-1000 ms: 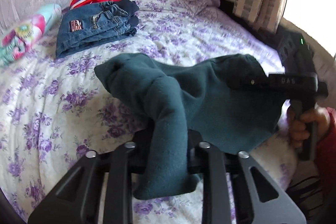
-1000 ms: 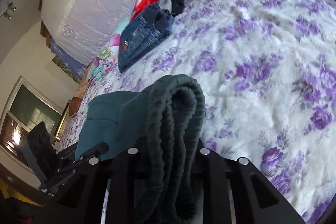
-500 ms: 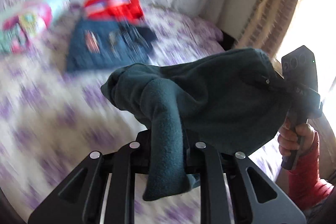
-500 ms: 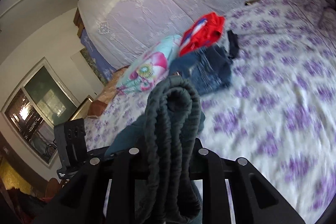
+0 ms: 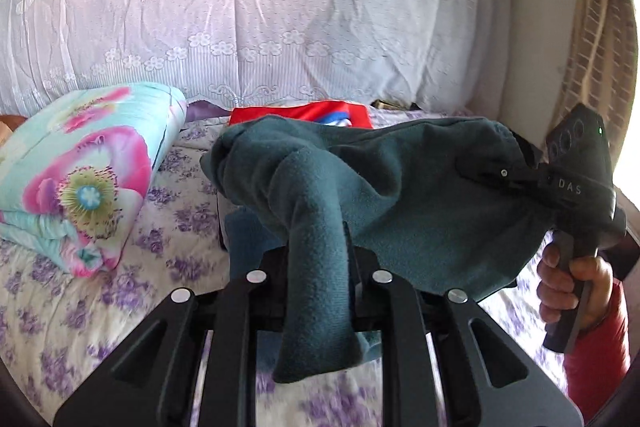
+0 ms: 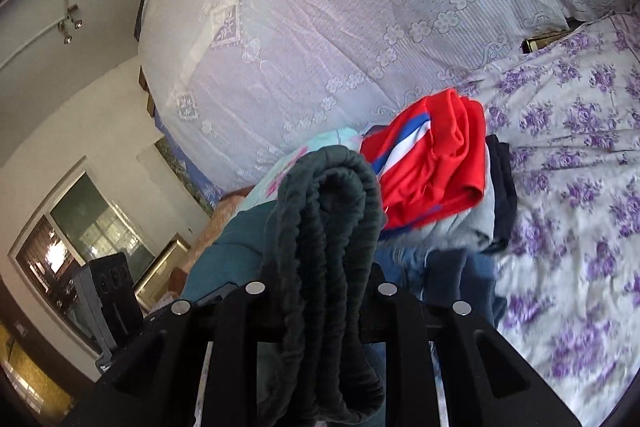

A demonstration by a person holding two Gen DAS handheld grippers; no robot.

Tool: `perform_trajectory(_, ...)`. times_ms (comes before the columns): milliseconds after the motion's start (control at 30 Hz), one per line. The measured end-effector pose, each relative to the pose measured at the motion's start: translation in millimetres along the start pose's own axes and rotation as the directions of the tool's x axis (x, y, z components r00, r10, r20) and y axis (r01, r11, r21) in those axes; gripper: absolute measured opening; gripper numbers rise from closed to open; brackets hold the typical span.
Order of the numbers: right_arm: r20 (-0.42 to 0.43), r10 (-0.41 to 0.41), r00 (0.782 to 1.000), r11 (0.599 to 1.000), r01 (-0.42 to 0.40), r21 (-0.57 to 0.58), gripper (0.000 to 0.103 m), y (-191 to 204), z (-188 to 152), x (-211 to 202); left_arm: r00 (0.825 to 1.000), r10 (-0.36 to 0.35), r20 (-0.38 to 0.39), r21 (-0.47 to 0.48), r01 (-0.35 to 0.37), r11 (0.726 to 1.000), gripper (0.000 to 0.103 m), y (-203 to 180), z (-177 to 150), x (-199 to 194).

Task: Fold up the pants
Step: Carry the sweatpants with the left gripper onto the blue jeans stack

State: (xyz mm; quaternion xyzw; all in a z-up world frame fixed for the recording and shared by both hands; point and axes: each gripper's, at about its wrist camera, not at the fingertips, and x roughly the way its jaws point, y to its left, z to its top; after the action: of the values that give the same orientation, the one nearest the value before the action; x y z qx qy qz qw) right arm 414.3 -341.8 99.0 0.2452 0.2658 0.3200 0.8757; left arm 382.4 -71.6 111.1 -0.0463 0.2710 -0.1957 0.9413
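Observation:
The folded dark teal fleece pants (image 5: pixel 400 195) hang in the air between both grippers, above the bed. My left gripper (image 5: pixel 318 267) is shut on one folded end of them. My right gripper (image 6: pixel 320 291) is shut on the bunched ribbed waistband (image 6: pixel 328 219). The right gripper also shows in the left wrist view (image 5: pixel 520 175), held by a hand in a red sleeve at the right. The pants hover over the stack of folded clothes at the head of the bed.
A stack of folded clothes lies under the pants: red shorts with blue and white stripes (image 6: pixel 436 159), blue jeans (image 6: pixel 452 267), a dark garment (image 6: pixel 502 187). A floral pillow (image 5: pixel 84 171) lies left. The purple-flowered bedspread (image 6: pixel 580 147) spreads right; a lace-covered headboard (image 5: pixel 260 7) stands behind.
Both grippers have lifted the folded pants off the bed and carried them toward the headboard, over the stack of folded clothes. Both stay shut on the pants.

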Motion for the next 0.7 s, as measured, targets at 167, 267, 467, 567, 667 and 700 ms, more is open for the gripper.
perform_trajectory(167, 0.009, -0.014, 1.0, 0.999, 0.014, 0.045, 0.021, -29, 3, 27, 1.0, 0.006, -0.03, -0.047, -0.007, 0.999, 0.017, 21, 1, 37)
perform_trajectory(267, -0.025, -0.069, 0.997, 0.993, 0.072, 0.097, 0.021, -57, -10, 49, 0.997, 0.007, -0.074, -0.09, -0.014, 0.996, 0.018, 33, -13, 62)
perform_trajectory(467, -0.048, -0.084, 0.995, 0.966, 0.094, 0.24, 0.032, -129, -39, 77, 0.989, 0.069, -0.134, -0.105, -0.083, 0.991, 0.043, 43, -50, 111)
perform_trajectory(567, -0.048, -0.065, 0.997, 0.971, 0.074, 0.227, 0.052, -130, -39, 73, 0.988, 0.11, -0.111, -0.061, -0.117, 0.991, 0.045, 34, -51, 107)
perform_trajectory(667, -0.032, -0.156, 0.987, 0.971, 0.16, 0.178, 0.074, -120, -38, 66, 0.992, 0.066, -0.107, -0.153, -0.082, 0.985, 0.046, 45, -49, 97)
perform_trajectory(700, -0.022, -0.17, 0.985, 0.973, 0.172, 0.154, 0.074, -113, -36, 62, 0.994, 0.055, -0.094, -0.176, -0.071, 0.982, 0.045, 48, -46, 90)
